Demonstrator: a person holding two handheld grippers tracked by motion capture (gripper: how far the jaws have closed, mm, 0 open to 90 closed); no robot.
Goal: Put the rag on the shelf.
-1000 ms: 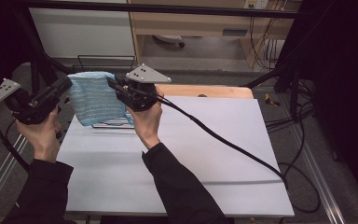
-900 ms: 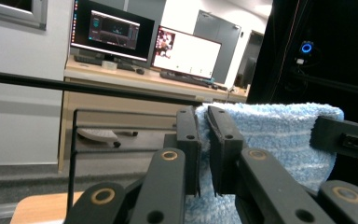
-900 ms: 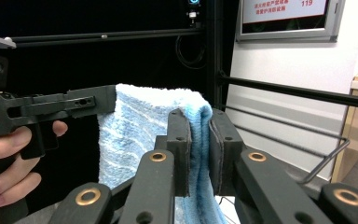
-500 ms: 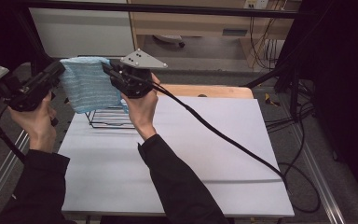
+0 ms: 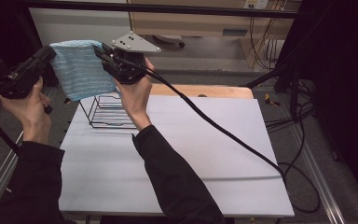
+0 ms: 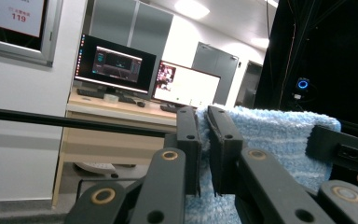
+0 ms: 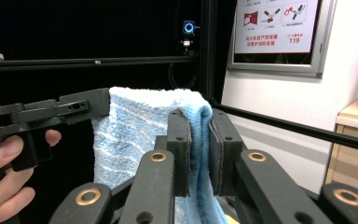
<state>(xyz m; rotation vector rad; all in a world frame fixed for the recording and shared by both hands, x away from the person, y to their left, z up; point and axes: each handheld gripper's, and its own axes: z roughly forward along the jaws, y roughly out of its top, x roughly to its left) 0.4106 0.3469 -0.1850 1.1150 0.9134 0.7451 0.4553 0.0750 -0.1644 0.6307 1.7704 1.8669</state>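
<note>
Right now I have the blue towel [image 5: 81, 70] stretched in the air between both grippers, above the black wire rack [image 5: 106, 112] on the desk [image 5: 214, 154]. My left gripper [image 5: 51, 51] clamps one top corner, and my right gripper [image 5: 99, 49] clamps the other.

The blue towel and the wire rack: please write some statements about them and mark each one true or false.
1. The blue towel is held by both hand-held grippers, left and right. True.
2. The towel lies flat on the white table. False: it hangs in the air above the table.
3. A black wire rack stands on the table below the towel. True.
4. The right hand-held gripper has open jaws. False: they are shut on the towel's edge.
</note>
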